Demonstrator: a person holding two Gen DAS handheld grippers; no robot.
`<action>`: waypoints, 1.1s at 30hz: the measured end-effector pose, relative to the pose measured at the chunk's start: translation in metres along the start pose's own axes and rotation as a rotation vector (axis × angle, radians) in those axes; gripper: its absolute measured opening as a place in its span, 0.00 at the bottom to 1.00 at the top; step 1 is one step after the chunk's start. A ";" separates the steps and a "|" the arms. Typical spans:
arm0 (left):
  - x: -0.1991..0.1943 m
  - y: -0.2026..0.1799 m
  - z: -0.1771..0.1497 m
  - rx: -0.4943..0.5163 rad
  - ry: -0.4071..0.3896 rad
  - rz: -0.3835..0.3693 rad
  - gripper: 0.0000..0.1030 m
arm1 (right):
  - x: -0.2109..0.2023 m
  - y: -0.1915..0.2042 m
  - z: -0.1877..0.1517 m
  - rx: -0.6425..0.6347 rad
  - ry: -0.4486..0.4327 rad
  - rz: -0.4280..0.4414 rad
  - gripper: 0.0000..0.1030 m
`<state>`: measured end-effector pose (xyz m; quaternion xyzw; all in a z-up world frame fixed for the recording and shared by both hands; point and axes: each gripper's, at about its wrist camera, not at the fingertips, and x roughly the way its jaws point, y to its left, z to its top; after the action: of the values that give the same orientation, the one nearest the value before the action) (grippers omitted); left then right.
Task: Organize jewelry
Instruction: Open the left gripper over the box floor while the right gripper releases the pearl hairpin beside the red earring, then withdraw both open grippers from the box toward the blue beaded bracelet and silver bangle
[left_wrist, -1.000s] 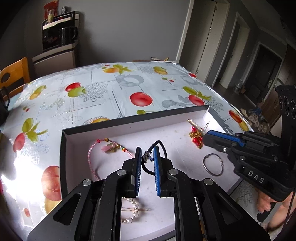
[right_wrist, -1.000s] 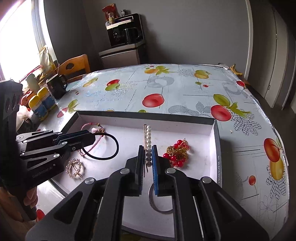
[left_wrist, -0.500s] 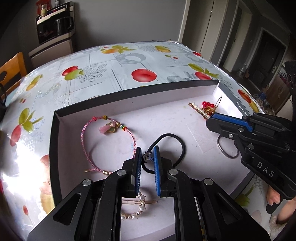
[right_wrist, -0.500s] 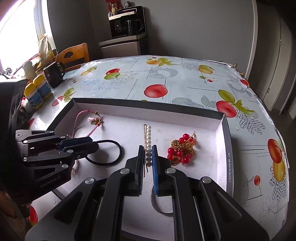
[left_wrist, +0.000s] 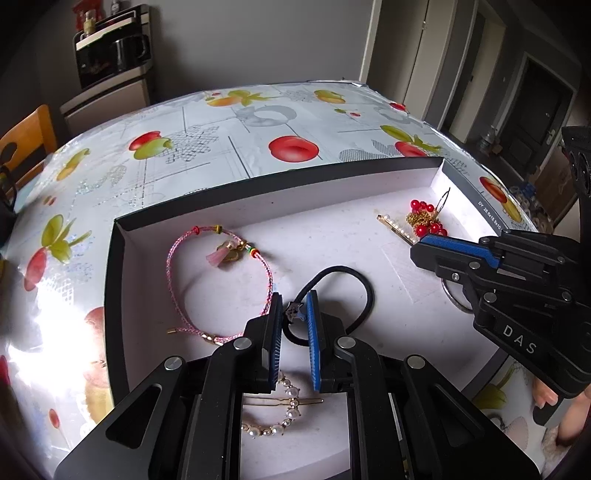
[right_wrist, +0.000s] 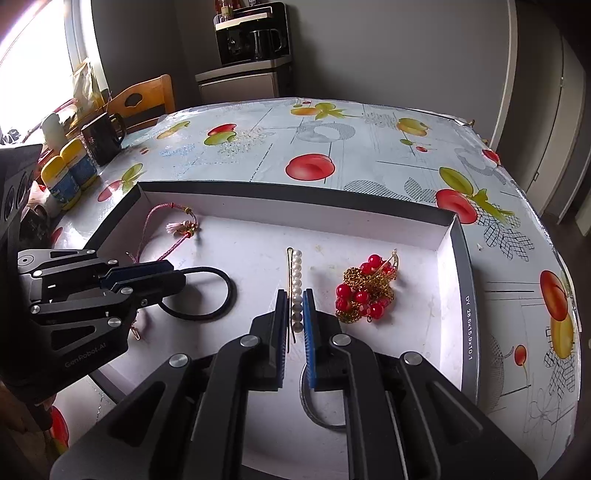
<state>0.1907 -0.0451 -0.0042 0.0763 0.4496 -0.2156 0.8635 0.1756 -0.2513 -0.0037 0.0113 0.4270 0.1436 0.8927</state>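
Note:
A shallow white tray (left_wrist: 280, 192) (right_wrist: 295, 206) with dark walls holds the jewelry. My left gripper (left_wrist: 293, 314) (right_wrist: 162, 275) is shut on the black hair tie (left_wrist: 354, 291) (right_wrist: 218, 295) at its small star charm, low over the tray floor. A pink cord bracelet (left_wrist: 221, 284) (right_wrist: 166, 236) lies to its left. A pearl ring hair clip (left_wrist: 280, 410) lies under the left gripper. My right gripper (right_wrist: 294, 314) (left_wrist: 424, 251) hovers nearly shut over the pearl bar pin (right_wrist: 295, 280) (left_wrist: 397, 229); I cannot tell whether it grips it. Red bead and gold earrings (right_wrist: 365, 291) (left_wrist: 424, 218) lie right of it.
A metal ring (right_wrist: 317, 406) (left_wrist: 456, 299) lies in the tray under the right gripper. On the fruit-print tablecloth (right_wrist: 332, 147), a black mug (right_wrist: 103, 136) and yellow-capped bottles (right_wrist: 70, 173) stand at the left. A wooden chair (right_wrist: 144, 103) is behind them.
My left gripper has drawn back toward the near side with the hair tie still in it, and the jaws have widened slightly. The right gripper has shifted little.

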 end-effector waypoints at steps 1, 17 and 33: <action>0.000 0.000 0.000 0.001 0.000 0.001 0.13 | 0.000 0.000 0.000 -0.001 0.000 -0.001 0.08; -0.003 -0.001 -0.002 0.004 -0.009 0.001 0.17 | -0.005 -0.001 -0.001 0.009 -0.021 0.015 0.08; -0.041 0.006 0.004 -0.043 -0.175 0.026 0.68 | -0.034 -0.011 0.002 0.071 -0.146 0.034 0.51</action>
<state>0.1760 -0.0288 0.0312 0.0442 0.3761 -0.2006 0.9035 0.1598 -0.2709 0.0223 0.0607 0.3652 0.1424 0.9180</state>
